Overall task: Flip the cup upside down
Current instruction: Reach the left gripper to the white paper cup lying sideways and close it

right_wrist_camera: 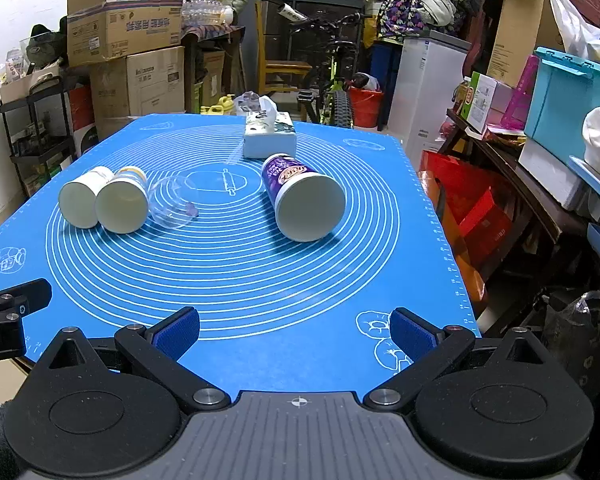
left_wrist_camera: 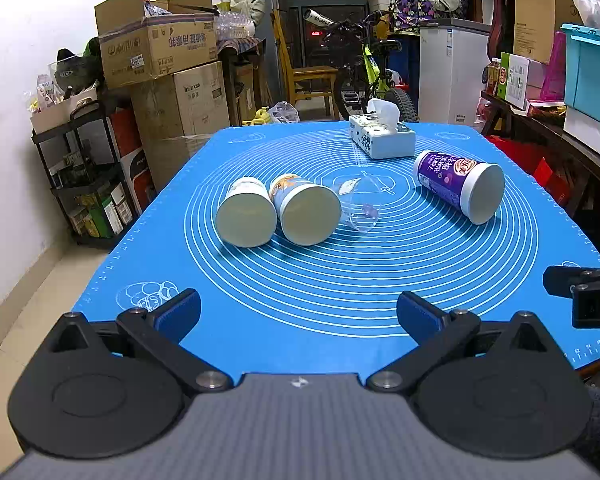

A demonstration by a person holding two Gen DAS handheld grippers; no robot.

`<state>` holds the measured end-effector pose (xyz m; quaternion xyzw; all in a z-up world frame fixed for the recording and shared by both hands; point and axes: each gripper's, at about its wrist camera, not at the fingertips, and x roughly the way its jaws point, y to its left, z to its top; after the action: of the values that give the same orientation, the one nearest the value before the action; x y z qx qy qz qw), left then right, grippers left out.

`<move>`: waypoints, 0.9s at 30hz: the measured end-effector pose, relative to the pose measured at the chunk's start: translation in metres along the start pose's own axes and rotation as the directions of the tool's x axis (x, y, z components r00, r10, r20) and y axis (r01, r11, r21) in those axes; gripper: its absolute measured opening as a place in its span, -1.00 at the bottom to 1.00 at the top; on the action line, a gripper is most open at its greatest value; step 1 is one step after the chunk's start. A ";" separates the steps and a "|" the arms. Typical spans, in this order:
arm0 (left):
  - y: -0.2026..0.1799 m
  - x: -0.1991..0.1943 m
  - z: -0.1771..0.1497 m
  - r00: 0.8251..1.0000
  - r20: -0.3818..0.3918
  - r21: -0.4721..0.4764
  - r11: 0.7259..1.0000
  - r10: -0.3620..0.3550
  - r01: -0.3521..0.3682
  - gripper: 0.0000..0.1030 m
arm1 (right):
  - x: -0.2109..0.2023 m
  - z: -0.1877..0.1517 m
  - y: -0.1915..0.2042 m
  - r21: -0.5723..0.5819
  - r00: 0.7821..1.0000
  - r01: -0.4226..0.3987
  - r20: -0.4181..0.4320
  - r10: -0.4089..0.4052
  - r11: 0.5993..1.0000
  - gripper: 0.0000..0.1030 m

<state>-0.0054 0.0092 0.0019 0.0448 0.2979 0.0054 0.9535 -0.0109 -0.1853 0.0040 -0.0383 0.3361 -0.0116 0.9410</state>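
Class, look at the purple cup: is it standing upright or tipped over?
Tipped over. The purple cup lies on its side on the blue mat, its round white end facing the camera.

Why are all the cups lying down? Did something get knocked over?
Yes, every cup is tipped on its side on the blue mat: two pale paper cups touching each other, a clear plastic cup beside them, and a purple cup near the tissue box. No spill shows. Both claws are open, holding nothing.

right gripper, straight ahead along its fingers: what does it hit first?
Probably the purple cup, lying on its side with its wide end toward the right gripper, whose jaws are open. Only bare blue mat lies before it. Depth is uncertain under the fisheye.
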 end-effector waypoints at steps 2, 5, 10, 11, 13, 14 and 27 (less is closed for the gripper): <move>0.000 0.000 0.000 1.000 0.000 0.000 1.000 -0.001 0.001 0.99 | 0.000 0.001 0.000 -0.001 1.000 -0.002 -0.001 0.002 1.000 0.96; 0.000 0.000 0.000 1.000 0.000 -0.001 1.000 0.001 -0.001 0.99 | 0.001 0.003 0.001 -0.003 1.000 -0.008 -0.001 0.008 1.000 0.95; 0.005 0.002 0.002 1.000 0.003 -0.004 1.000 0.001 -0.001 0.99 | 0.004 0.010 0.005 -0.007 1.000 -0.022 0.011 0.022 1.000 0.96; 0.006 0.002 0.002 1.000 0.005 -0.004 1.000 0.002 -0.002 0.99 | 0.005 0.012 0.006 -0.009 1.000 -0.025 0.014 0.025 1.000 0.95; 0.008 0.004 0.005 1.000 0.012 -0.002 1.000 0.004 -0.004 0.99 | 0.007 0.016 0.008 -0.011 0.999 -0.034 0.022 0.034 0.999 0.96; 0.010 0.005 0.006 1.000 0.017 -0.001 1.000 0.006 -0.006 0.99 | 0.007 0.019 0.009 -0.013 0.999 -0.038 0.026 0.039 0.999 0.96; 0.056 0.070 0.055 0.999 0.014 0.013 0.999 0.042 -0.042 0.99 | 0.027 0.045 0.019 -0.005 0.997 -0.042 0.063 0.042 0.999 0.95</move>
<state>0.0844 0.0629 0.0126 0.0576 0.2906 0.0233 0.9548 0.0384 -0.1650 0.0196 -0.0333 0.3072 0.0101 0.9510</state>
